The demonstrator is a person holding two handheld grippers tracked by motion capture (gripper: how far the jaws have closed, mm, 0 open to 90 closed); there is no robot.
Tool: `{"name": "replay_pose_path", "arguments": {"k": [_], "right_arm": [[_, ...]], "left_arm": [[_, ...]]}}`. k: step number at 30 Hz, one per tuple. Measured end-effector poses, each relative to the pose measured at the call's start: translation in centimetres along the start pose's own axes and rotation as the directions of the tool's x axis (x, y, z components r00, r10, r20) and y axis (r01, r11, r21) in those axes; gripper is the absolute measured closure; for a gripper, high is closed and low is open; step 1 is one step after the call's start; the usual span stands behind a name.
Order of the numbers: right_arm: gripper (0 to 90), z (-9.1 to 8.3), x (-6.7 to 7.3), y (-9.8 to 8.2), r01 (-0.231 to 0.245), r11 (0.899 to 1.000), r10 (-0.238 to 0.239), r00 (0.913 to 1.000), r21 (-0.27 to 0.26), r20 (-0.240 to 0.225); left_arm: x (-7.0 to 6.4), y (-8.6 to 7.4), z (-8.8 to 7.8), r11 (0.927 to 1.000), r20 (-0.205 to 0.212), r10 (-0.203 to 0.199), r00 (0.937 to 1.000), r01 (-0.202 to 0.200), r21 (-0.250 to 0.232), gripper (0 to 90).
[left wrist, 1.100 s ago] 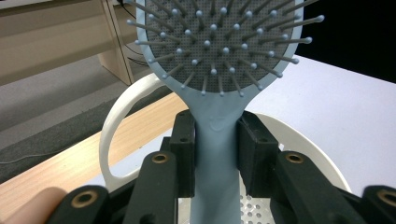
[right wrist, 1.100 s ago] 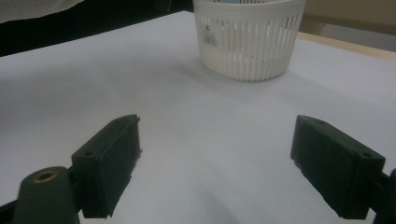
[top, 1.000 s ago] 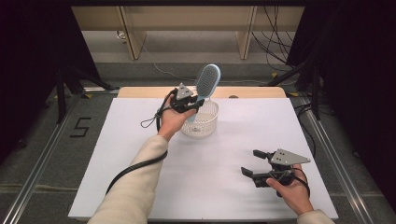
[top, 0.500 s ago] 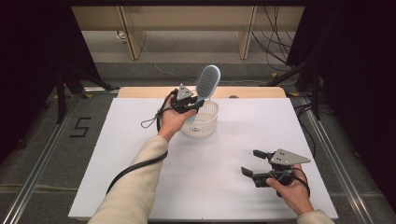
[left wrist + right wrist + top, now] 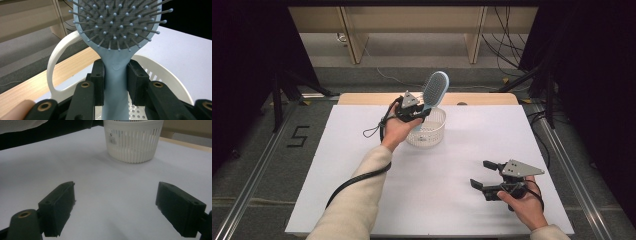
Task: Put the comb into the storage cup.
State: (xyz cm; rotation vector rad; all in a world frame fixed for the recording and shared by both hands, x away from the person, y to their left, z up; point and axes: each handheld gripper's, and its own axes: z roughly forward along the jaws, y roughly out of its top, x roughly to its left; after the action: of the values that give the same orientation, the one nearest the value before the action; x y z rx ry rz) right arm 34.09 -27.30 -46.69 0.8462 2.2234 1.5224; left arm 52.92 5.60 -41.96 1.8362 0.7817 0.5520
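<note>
Left gripper (image 5: 418,111) pinches hairbrush (image 5: 435,89) by handle, head upright over white basket (image 5: 430,134). Lower straight, handle first, keeping clear of rim, then release. Right gripper (image 5: 486,174) spread wide, empty, resting near table's (image 5: 337,165) right front.

The hairbrush (image 5: 117,32) head is cut off at the top edge.

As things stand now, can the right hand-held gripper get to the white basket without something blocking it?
Probably yes. The right hand-held gripper is open and empty, and bare white table lies between it and the white basket. The left hand-held gripper holds a blue hairbrush over the basket, which may crowd its top.
</note>
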Motion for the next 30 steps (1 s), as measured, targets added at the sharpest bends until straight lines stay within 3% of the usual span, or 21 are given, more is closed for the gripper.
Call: {"name": "replay_pose_path", "arguments": {"k": [4, 6, 10, 14, 19, 30], "right_arm": [[16.4, 0.0, 0.0, 0.0, 0.000, 1.000, 0.000, 1.0000, 0.002, 0.001], [16.4, 0.0, 0.0, 0.0, 0.001, 1.000, -0.001, 1.0000, 0.002, 0.001], [16.4, 0.0, 0.0, 0.0, 0.000, 1.000, 0.000, 1.0000, 0.001, 0.002], [16.4, 0.0, 0.0, 0.0, 0.001, 1.000, -0.001, 1.0000, 0.003, 0.002], [16.4, 0.0, 0.1, 0.0, 0.004, 1.000, -0.004, 1.0000, 0.008, 0.004], [16.4, 0.0, 0.1, 0.0, 0.004, 1.000, -0.004, 1.0000, 0.007, 0.006]], "left_arm": [[0.0, -0.1, -0.1, 1.0000, 0.013, -0.002, 0.9999, 0.002, 0.009, 66.4], [-0.1, -0.2, -0.1, 0.9990, 0.012, 0.034, 0.9993, -0.034, 0.028, 58.4], [-0.3, -0.4, -0.6, 0.9989, 0.015, 0.029, 0.9995, -0.030, 0.035, 31.8], [-0.2, -0.1, -1.6, 0.9975, 0.001, 0.047, 0.9989, -0.047, 0.053, 15.3], [0.1, 0.5, -3.0, 0.9985, 0.004, 0.037, 0.9993, -0.037, 0.039, 12.0], [0.1, 0.3, -4.6, 0.9975, 0.011, 0.018, 0.9998, -0.018, 0.068, 0.1]]}}
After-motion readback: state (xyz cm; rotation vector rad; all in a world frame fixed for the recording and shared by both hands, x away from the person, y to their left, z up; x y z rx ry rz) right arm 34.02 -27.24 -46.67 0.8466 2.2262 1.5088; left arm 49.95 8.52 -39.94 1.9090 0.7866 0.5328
